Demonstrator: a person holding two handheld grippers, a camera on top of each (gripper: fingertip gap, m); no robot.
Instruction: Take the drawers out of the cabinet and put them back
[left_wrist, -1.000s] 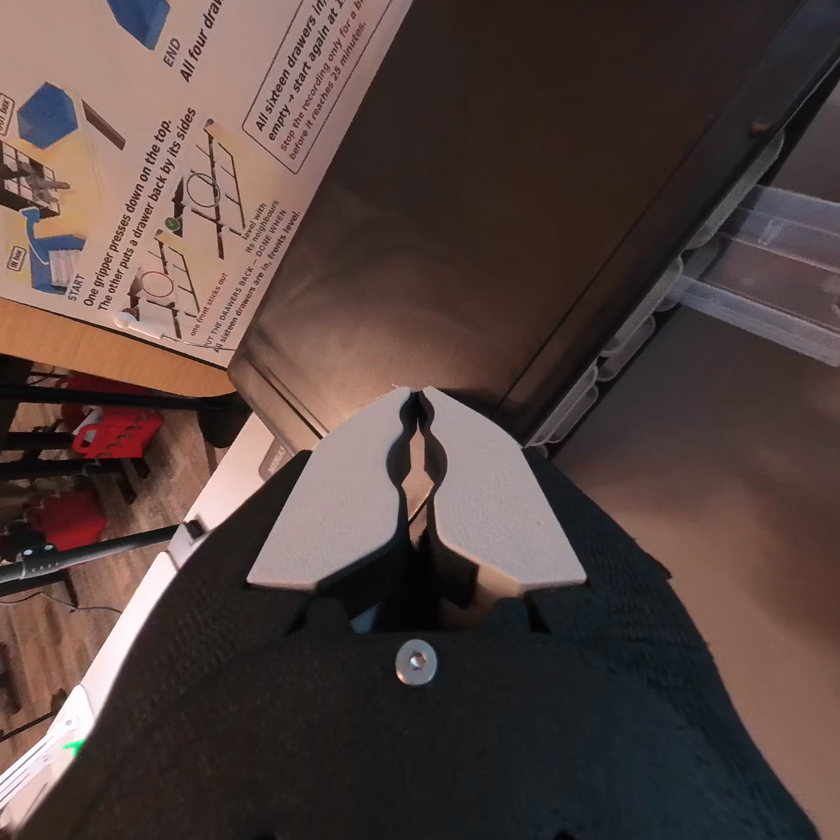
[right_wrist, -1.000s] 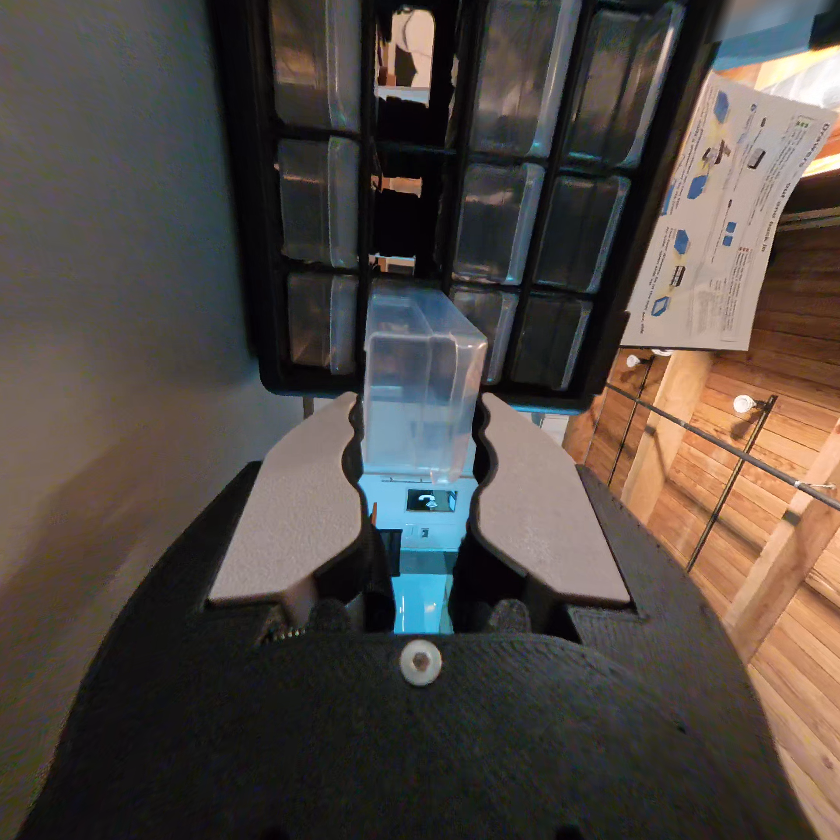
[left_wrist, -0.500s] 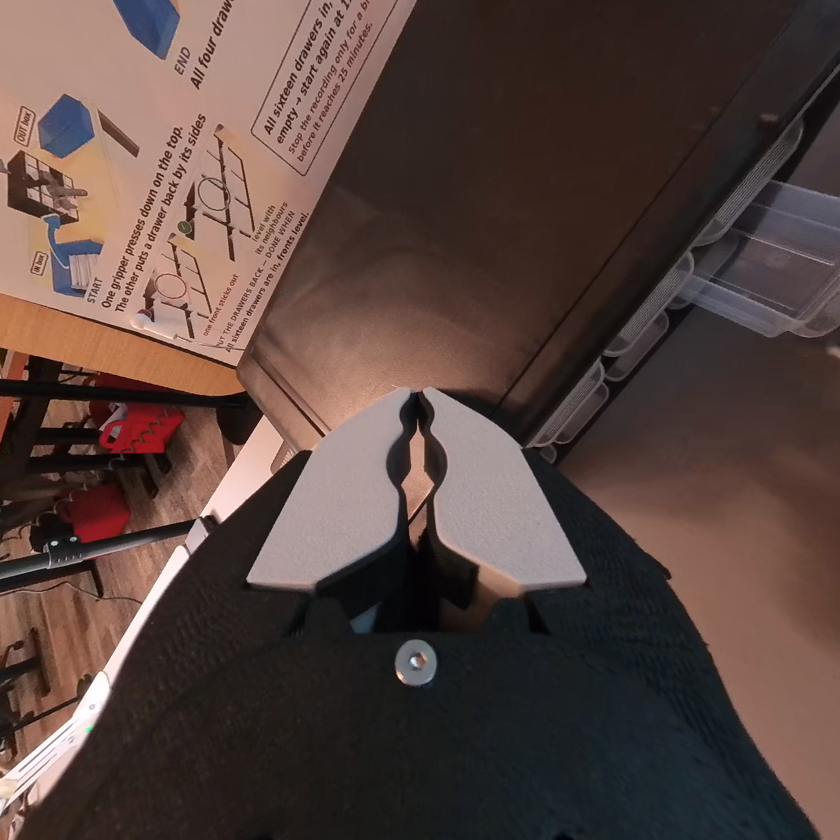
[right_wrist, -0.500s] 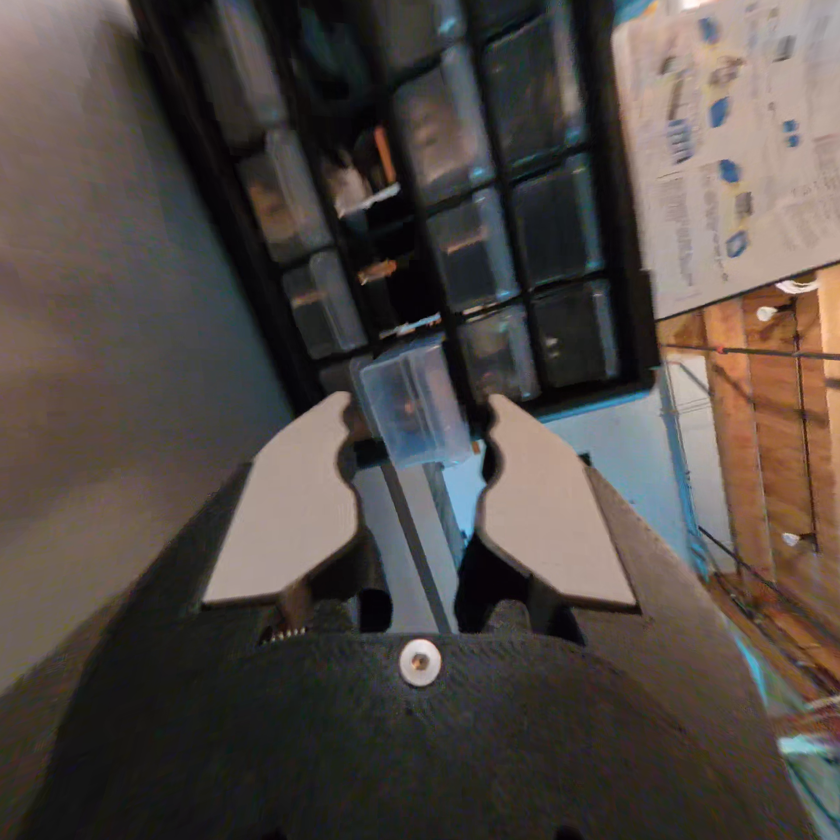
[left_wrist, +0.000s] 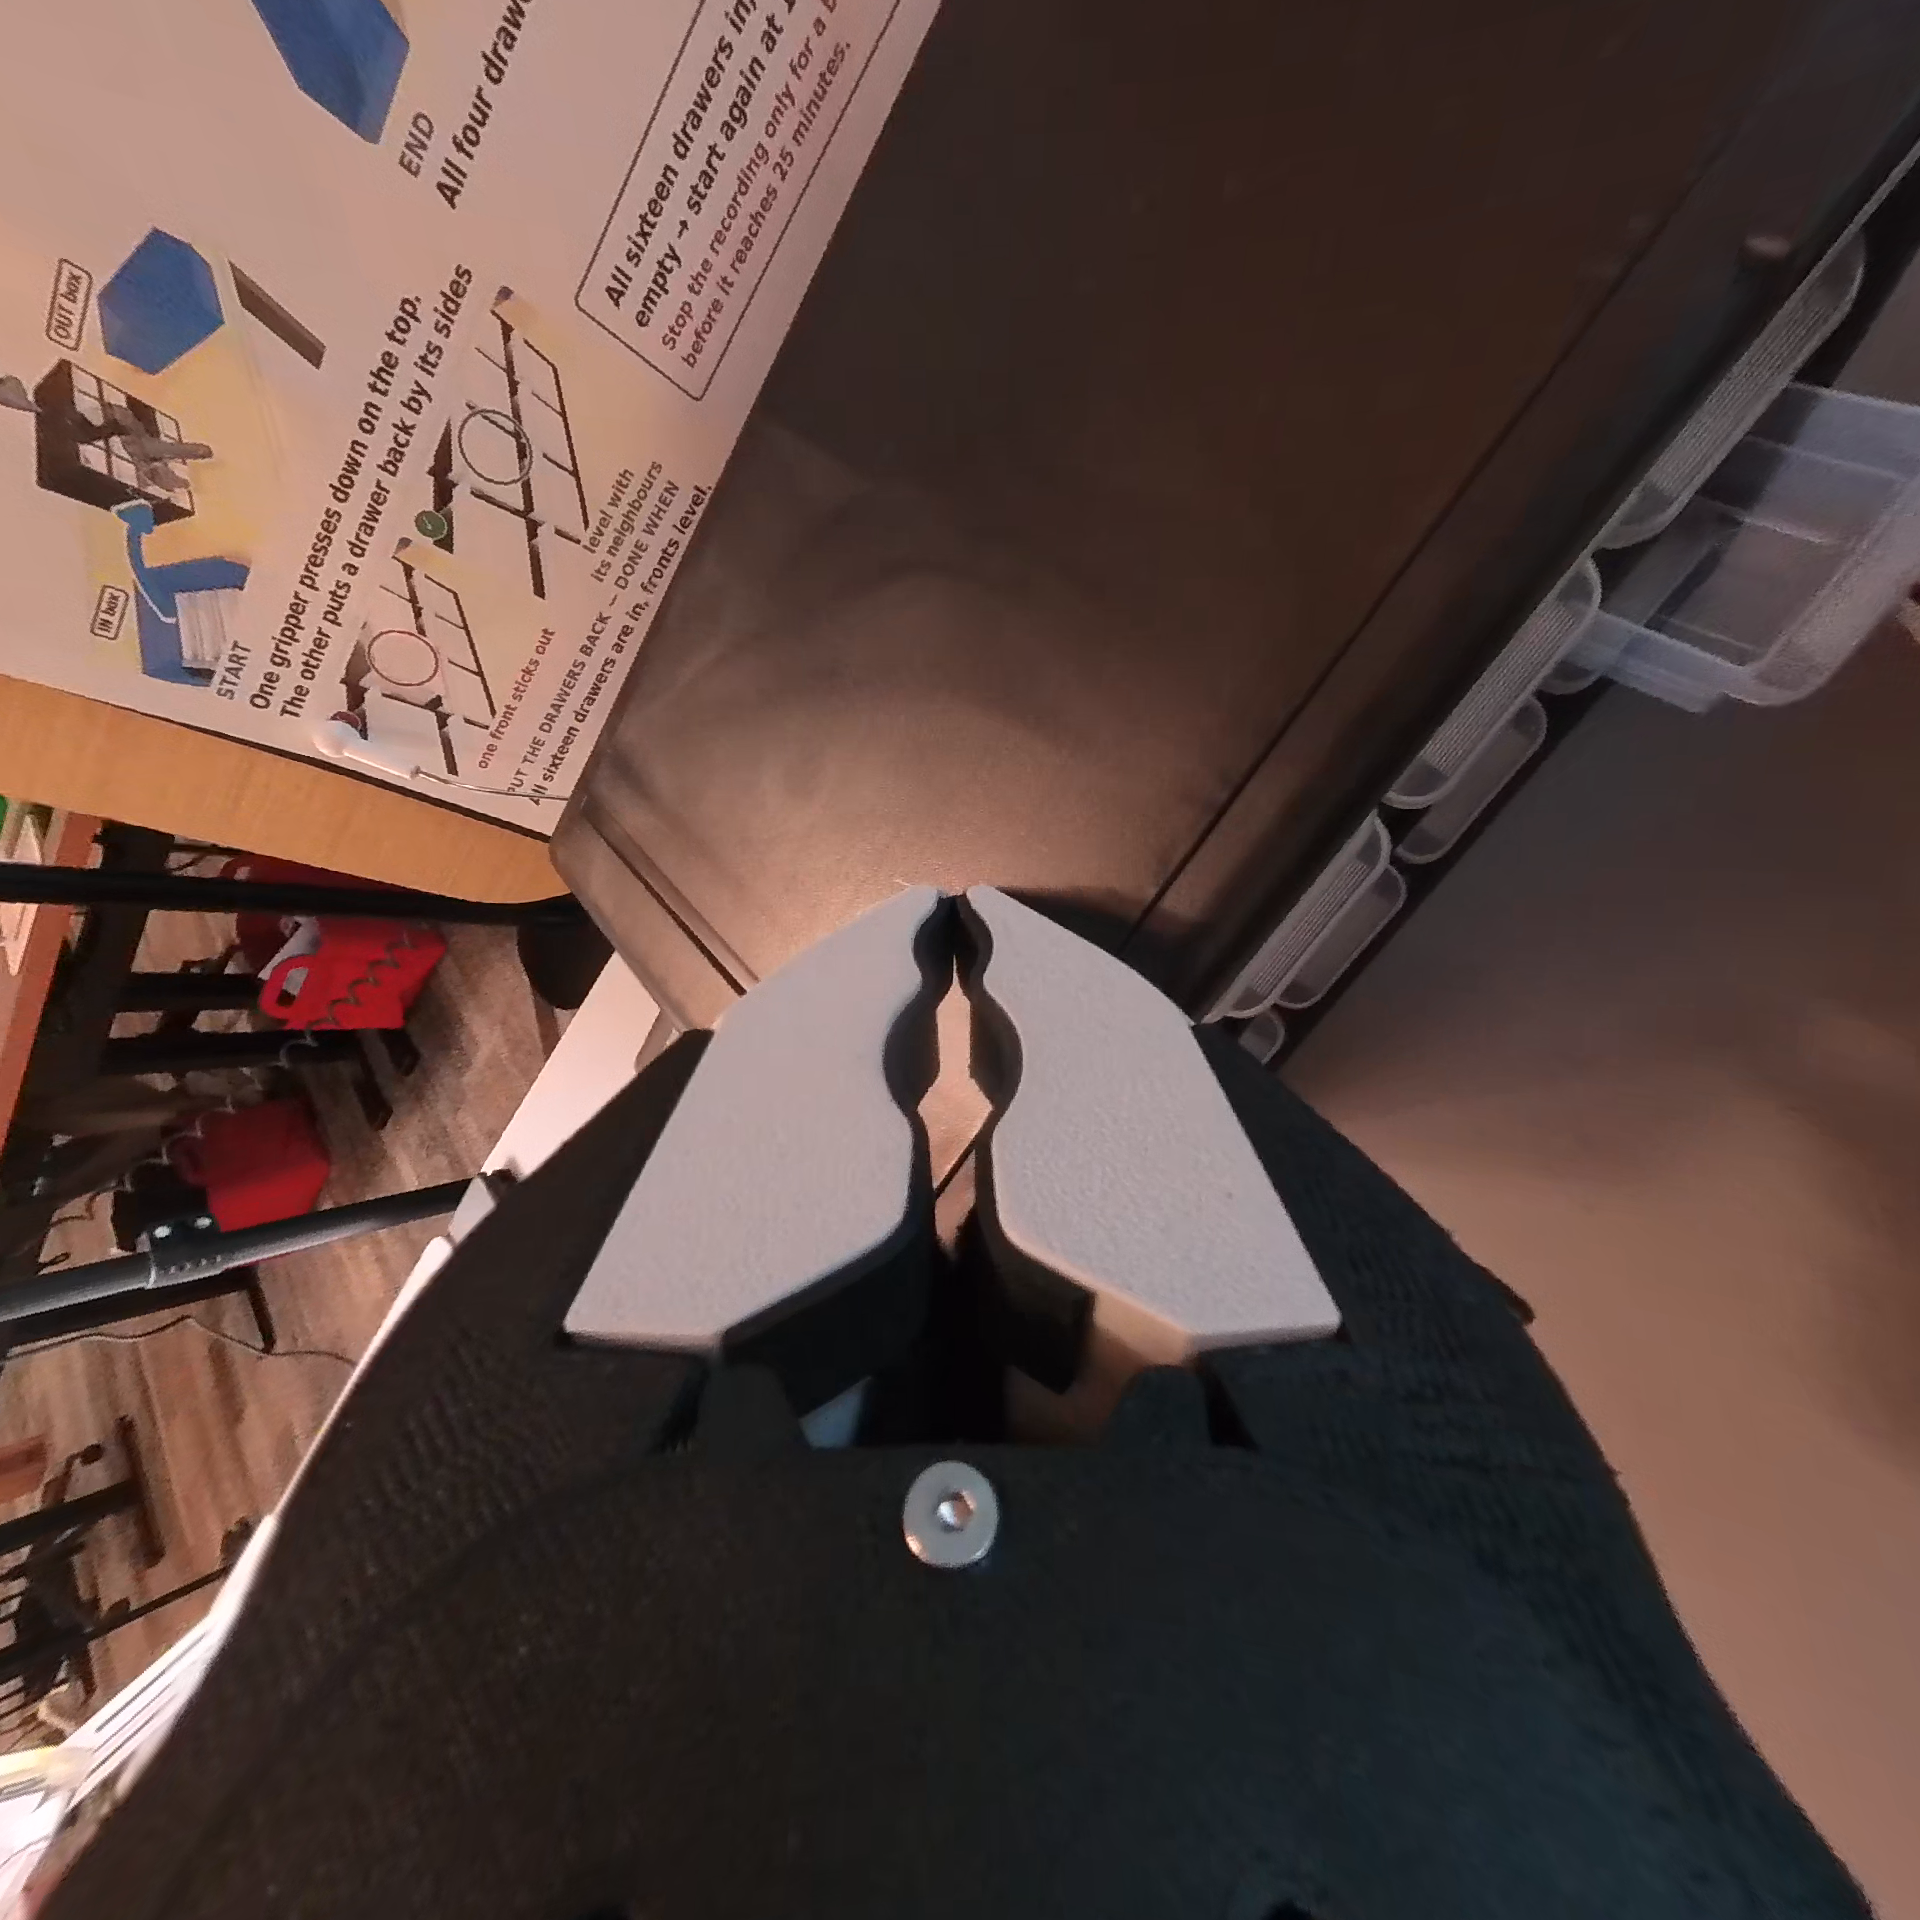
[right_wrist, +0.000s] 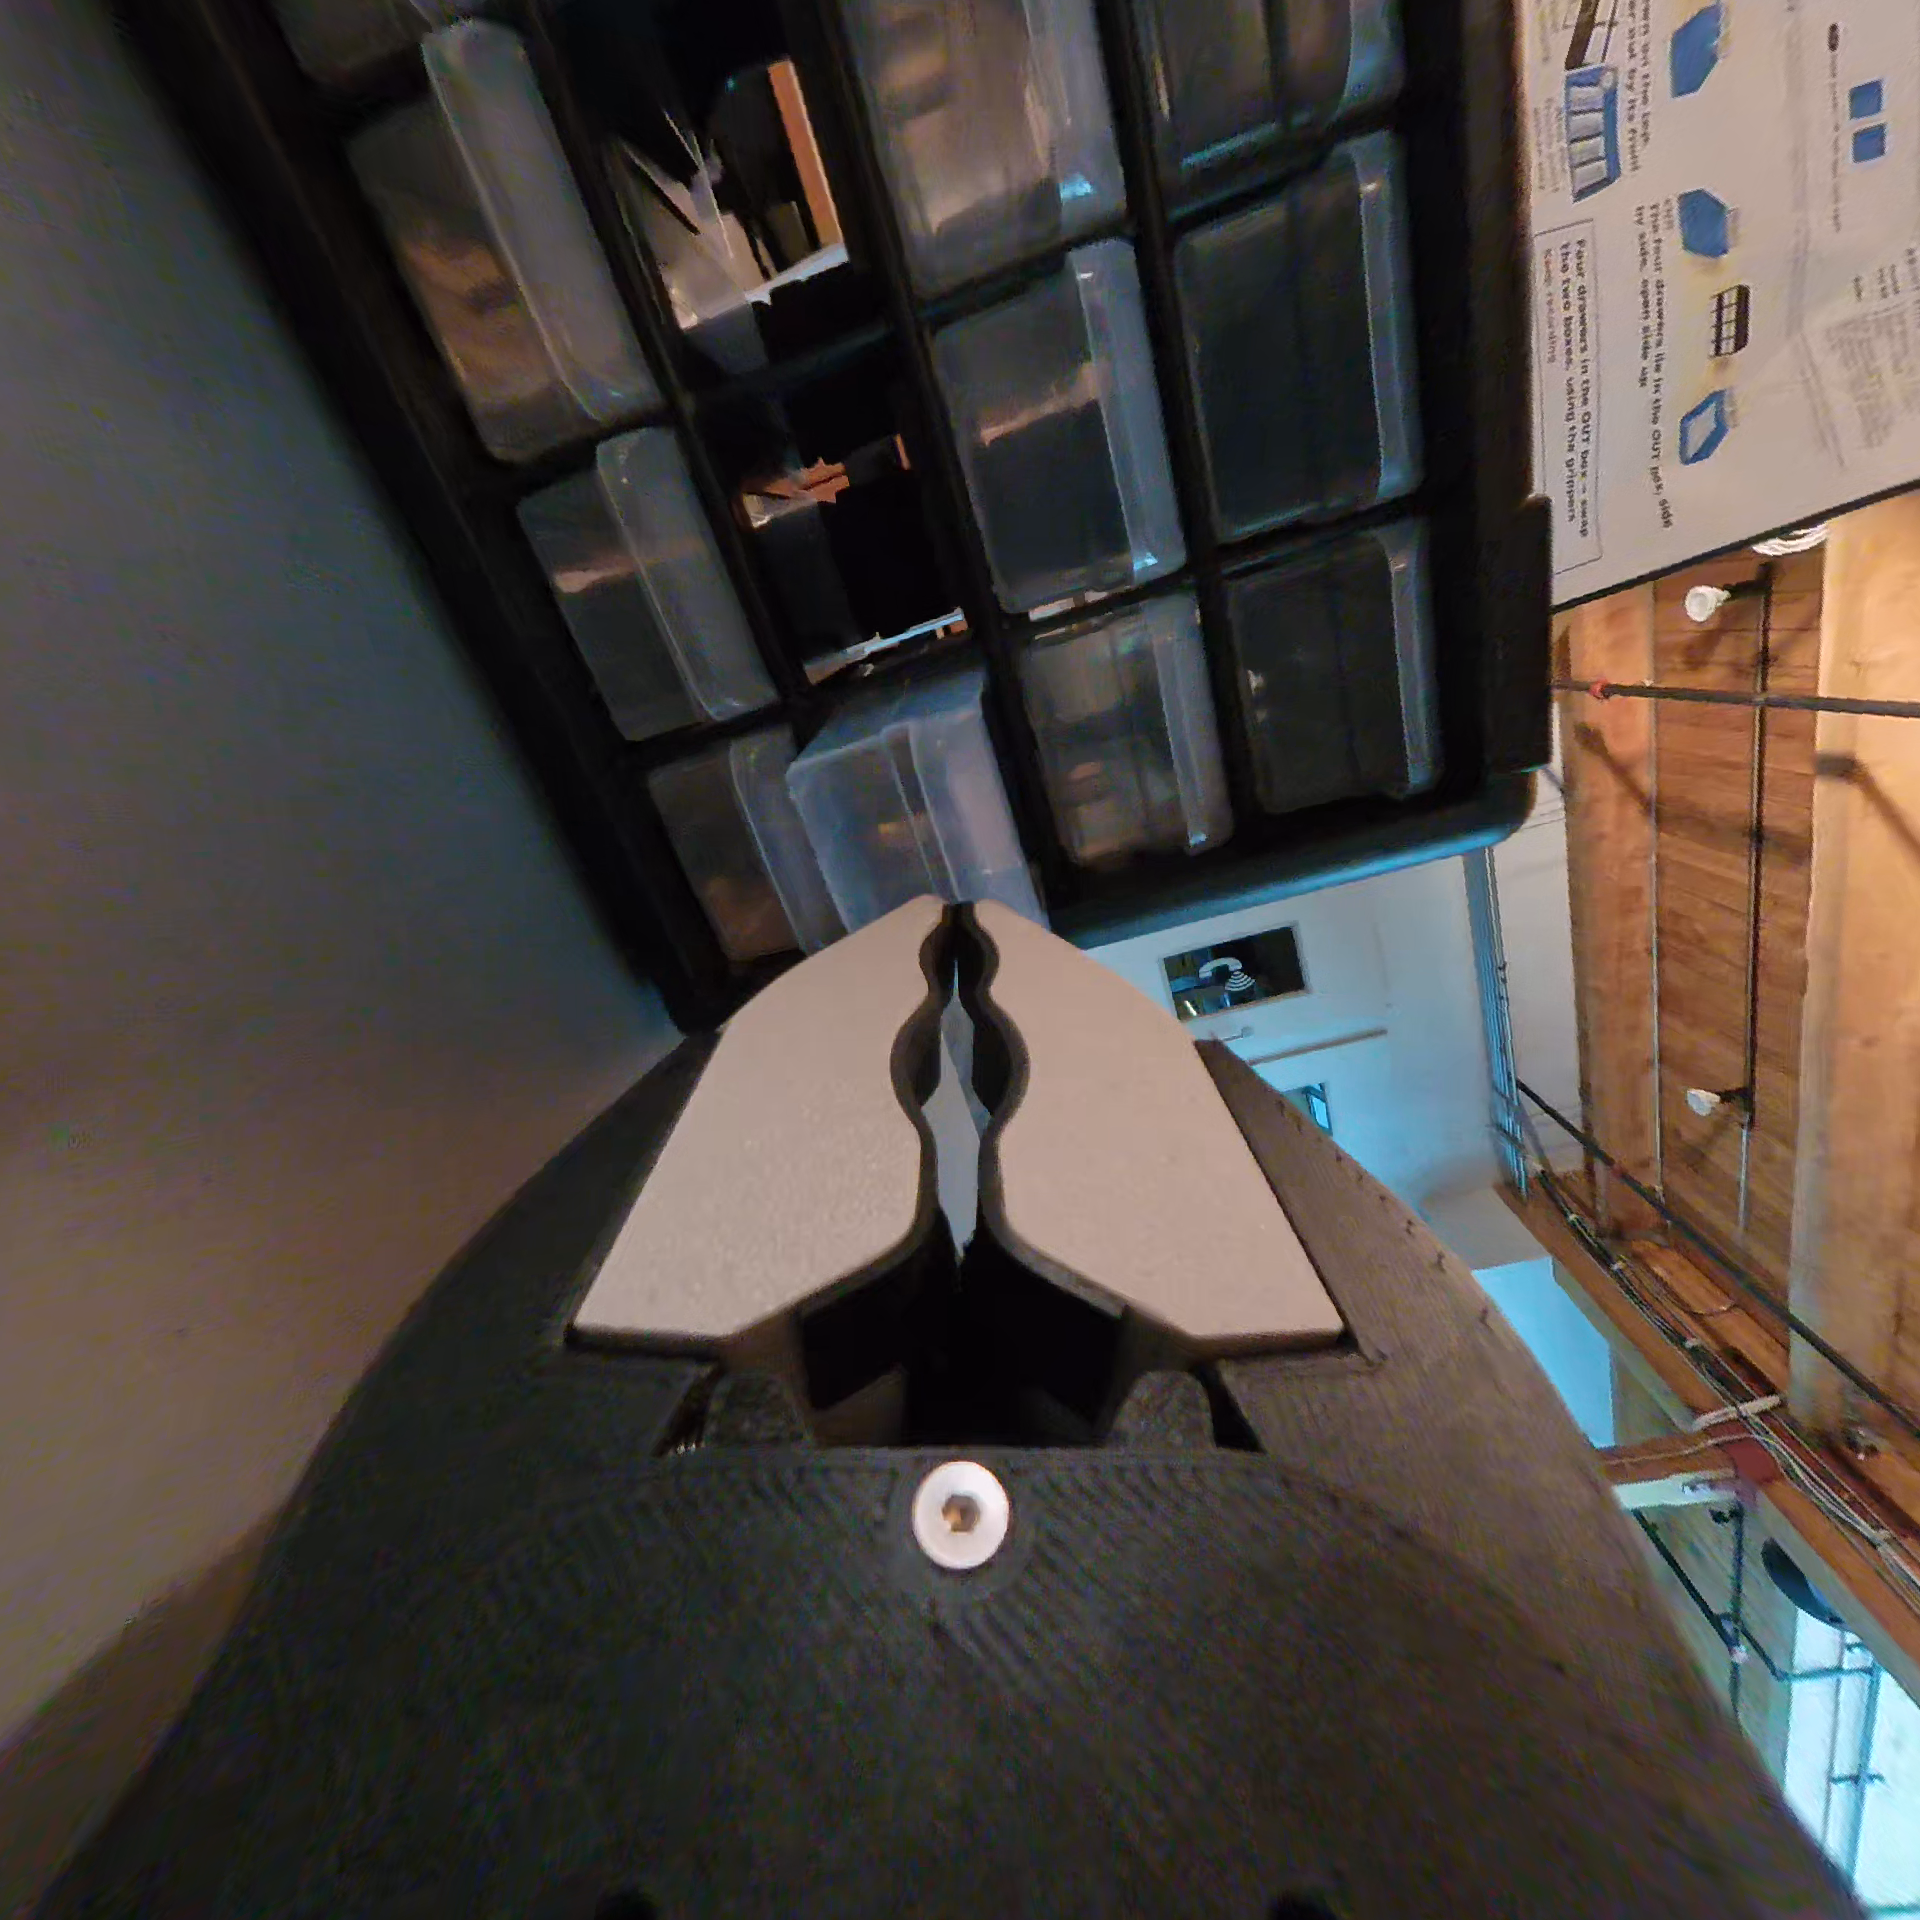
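The black drawer cabinet (right_wrist: 1486, 665) holds several clear plastic drawers. One column has two empty slots (right_wrist: 831, 540). A clear drawer (right_wrist: 904, 800) at the end of that column sticks out part way. My right gripper (right_wrist: 961, 909) is shut and empty, its tips right at that drawer's front; I cannot tell whether they touch. My left gripper (left_wrist: 953, 899) is shut and empty, tips against the cabinet's dark top (left_wrist: 1143, 468) near its edge. The protruding drawer (left_wrist: 1787, 582) also shows at the right of the left wrist view.
A white instruction poster (left_wrist: 312, 364) stands behind the cabinet and shows in the right wrist view (right_wrist: 1714, 260) too. The cabinet stands on a grey table (right_wrist: 208, 727). Red items and black stands (left_wrist: 343, 987) are on the floor beyond.
My right gripper let go of the clear drawer, pulled back a little and shut. The drawer now sits deeper in its slot. My left gripper stays shut on the cabinet top.
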